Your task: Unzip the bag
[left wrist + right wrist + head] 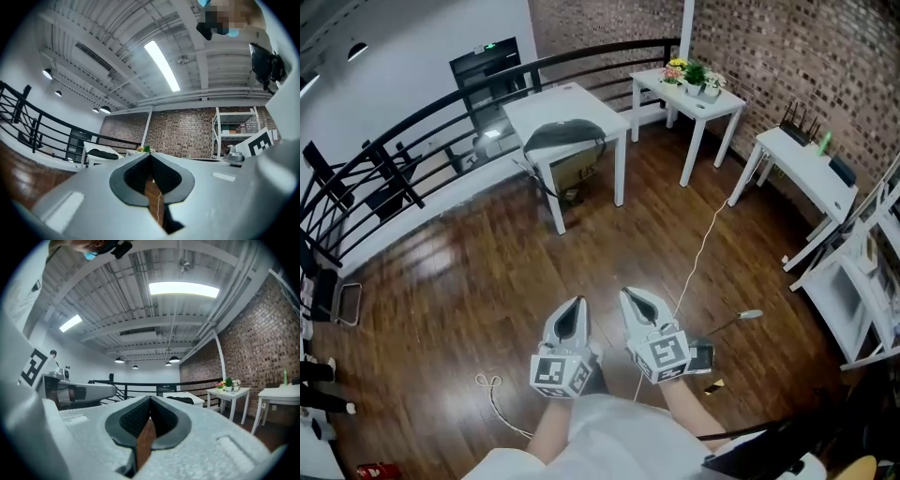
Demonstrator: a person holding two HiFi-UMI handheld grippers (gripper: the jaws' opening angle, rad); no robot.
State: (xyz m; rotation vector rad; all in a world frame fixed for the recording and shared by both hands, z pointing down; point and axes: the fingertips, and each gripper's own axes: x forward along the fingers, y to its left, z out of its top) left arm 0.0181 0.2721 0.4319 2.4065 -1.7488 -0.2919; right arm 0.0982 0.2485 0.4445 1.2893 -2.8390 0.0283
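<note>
A grey and black bag [564,141] lies on a white table [581,101] across the room, by the black railing. It appears small and far off as the bag [102,153] in the left gripper view and the bag [181,400] in the right gripper view. My left gripper [575,302] and right gripper [630,295] hang side by side close to my body, over the wooden floor and well short of the table. Both have their jaws shut with nothing between them, as seen at the left gripper [150,155] and the right gripper [150,399].
A second white table [698,98] with potted flowers [692,75] stands at the back right. A third table [811,169] and white shelves [862,291] line the brick wall. A white cable [698,253] and a cord loop [492,386] lie on the floor. A black railing [412,159] runs along the left.
</note>
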